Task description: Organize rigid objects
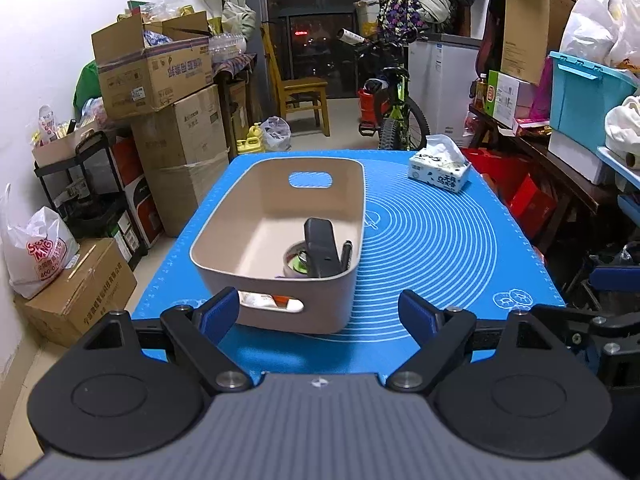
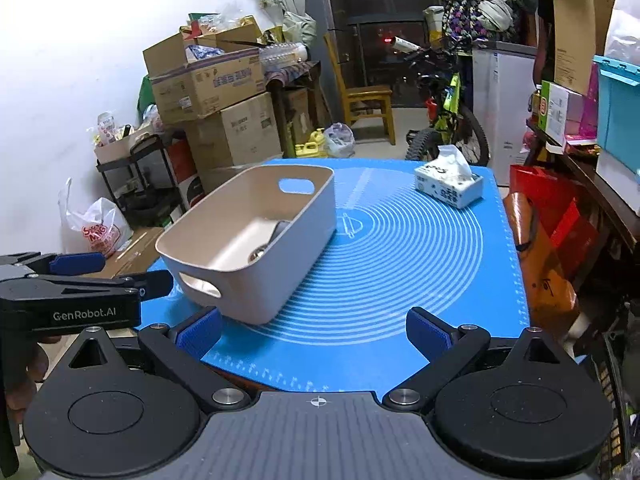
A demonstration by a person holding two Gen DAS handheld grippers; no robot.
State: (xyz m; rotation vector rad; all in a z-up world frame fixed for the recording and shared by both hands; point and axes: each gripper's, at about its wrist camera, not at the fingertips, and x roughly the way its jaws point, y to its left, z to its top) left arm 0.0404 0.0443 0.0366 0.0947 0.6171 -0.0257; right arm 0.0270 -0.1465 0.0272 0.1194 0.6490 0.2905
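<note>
A beige plastic bin (image 1: 224, 236) with handle cutouts stands on the blue mat (image 1: 440, 248). Inside it, at the near right, lie a black remote-like device (image 1: 322, 246), a tape roll (image 1: 294, 262) and a black pen (image 1: 346, 254). My left gripper (image 1: 320, 314) is open and empty, just in front of the bin's near wall. My right gripper (image 2: 314, 334) is open and empty at the mat's near edge, with the bin (image 2: 280, 240) ahead to the left. The left gripper (image 2: 76, 284) shows at the left edge of the right wrist view.
A tissue pack (image 1: 440, 168) sits at the mat's far right corner; it also shows in the right wrist view (image 2: 450, 184). Stacked cardboard boxes (image 1: 160, 80) and a black cart stand left of the table. A bicycle (image 1: 394, 108), a wooden chair and shelves crowd the back and right.
</note>
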